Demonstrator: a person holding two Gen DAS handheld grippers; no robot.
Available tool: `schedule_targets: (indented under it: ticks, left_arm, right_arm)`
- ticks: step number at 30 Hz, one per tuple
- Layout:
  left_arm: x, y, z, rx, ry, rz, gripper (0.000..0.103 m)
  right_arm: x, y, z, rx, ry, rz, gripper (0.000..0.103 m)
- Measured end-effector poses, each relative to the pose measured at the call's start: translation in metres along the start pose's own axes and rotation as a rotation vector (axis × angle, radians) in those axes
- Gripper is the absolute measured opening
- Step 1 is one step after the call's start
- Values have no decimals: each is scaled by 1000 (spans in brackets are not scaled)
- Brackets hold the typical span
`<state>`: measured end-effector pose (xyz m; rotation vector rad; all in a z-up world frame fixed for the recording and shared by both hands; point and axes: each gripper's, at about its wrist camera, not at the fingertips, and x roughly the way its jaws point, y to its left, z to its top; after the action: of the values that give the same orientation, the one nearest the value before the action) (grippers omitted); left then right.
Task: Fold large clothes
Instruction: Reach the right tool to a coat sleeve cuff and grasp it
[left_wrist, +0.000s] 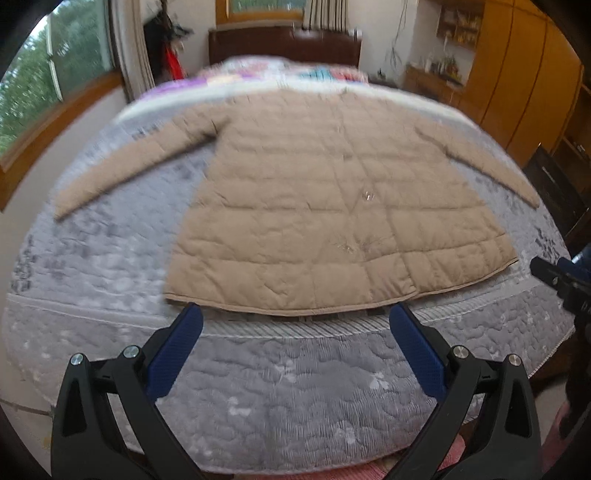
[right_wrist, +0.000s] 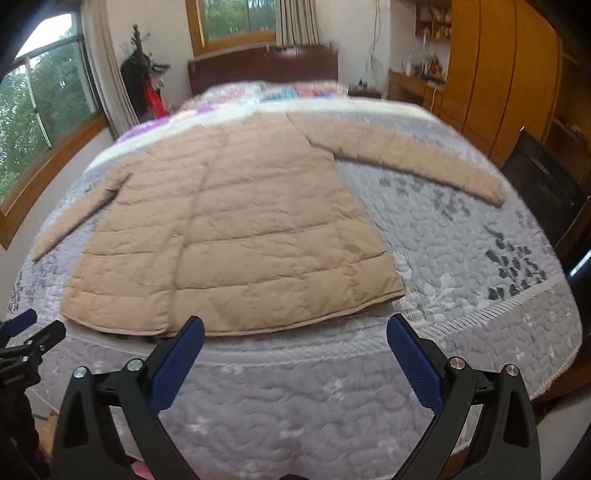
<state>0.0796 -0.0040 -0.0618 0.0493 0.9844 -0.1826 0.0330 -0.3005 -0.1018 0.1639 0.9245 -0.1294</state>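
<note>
Left wrist: left tool (left_wrist: 295, 325) wide, empty | right tool (right_wrist: 295, 338) wide, empty, above coat (right_wrist: 236, 236) hem

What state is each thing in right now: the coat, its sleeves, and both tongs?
Coat: spread flat on the bed, unfolded, front closed, hem toward the cameras.
Left sleeve: stretched out flat, not folded in.
Right sleeve: stretched out flat, not folded in.
Left tongs: open, empty, short of the hem.
Right tongs: open, empty, short of the hem.
Bed: covered by a grey quilted spread.
</note>
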Motion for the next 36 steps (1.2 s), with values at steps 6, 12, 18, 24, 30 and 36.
schedule_targets:
  ticks: [6, 12, 18, 24, 30, 36]
  left_arm:
    - [51, -4, 51, 49, 46, -53, 100]
    - [114, -25, 133, 117, 122, -47, 100]
    - [159, -59, 231, 75, 106, -135, 100]
    - [207, -106, 290, 111, 72, -161, 100]
    - [258, -128, 318, 76, 96, -173, 100]
    - [289, -131, 321, 47, 142, -185, 99]
  right_arm:
    - [49, -72, 54, 122, 77, -26, 99]
    - [85, -175, 124, 305, 57, -101, 99]
    - [126, -277, 182, 400, 74, -240, 99]
    - [169, -368, 207, 514, 132, -262, 98]
    - [204, -427, 208, 588, 187, -210, 93]
    - [222, -448, 200, 617, 202, -126, 78]
